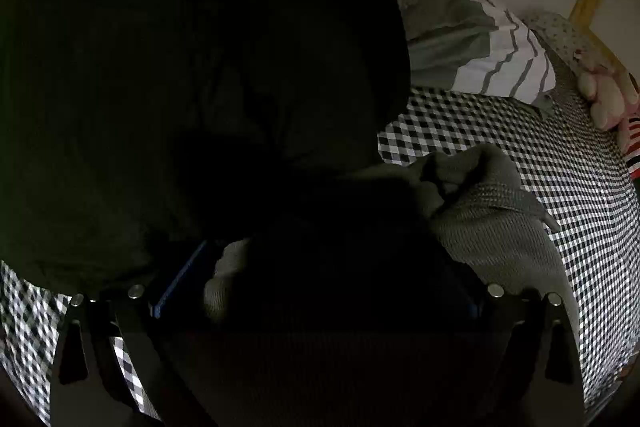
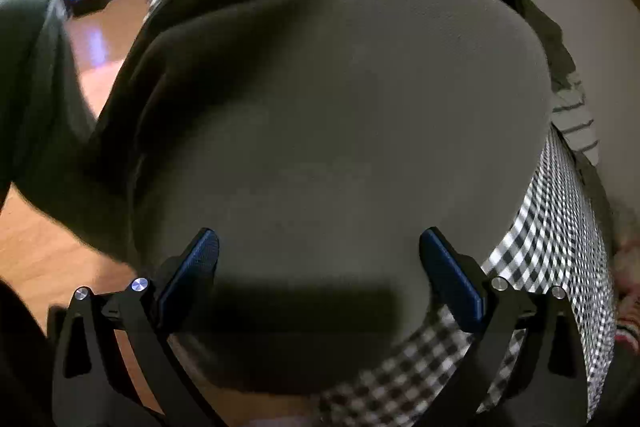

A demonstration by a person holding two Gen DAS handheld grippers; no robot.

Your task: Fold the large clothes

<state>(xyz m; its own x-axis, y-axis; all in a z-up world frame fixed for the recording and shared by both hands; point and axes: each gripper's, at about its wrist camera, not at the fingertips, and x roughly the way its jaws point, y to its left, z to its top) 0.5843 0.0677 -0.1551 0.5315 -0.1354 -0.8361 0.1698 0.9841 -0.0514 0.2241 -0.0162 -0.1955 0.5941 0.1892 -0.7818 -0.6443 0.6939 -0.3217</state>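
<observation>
Right tool (image 2: 320, 267) wide open, empty, over grey sweater (image 2: 340, 107) on checked bed (image 2: 560, 227). Left tool (image 1: 320, 291) dark; grip unclear. Knit soft, floppy, bulky: pinch hem or shoulder edge.

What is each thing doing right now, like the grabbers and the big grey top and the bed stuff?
Right gripper: jaws wide open, nothing between them, above the grey garment.
Left gripper: mostly in shadow, cannot tell if open or shut; knit cloth bunched between its fingers.
Grey garment: spread on the bed, partly folded.
Checkered sheet: lying flat under the garment.
Striped bedding: crumpled at the bed's far end.
</observation>
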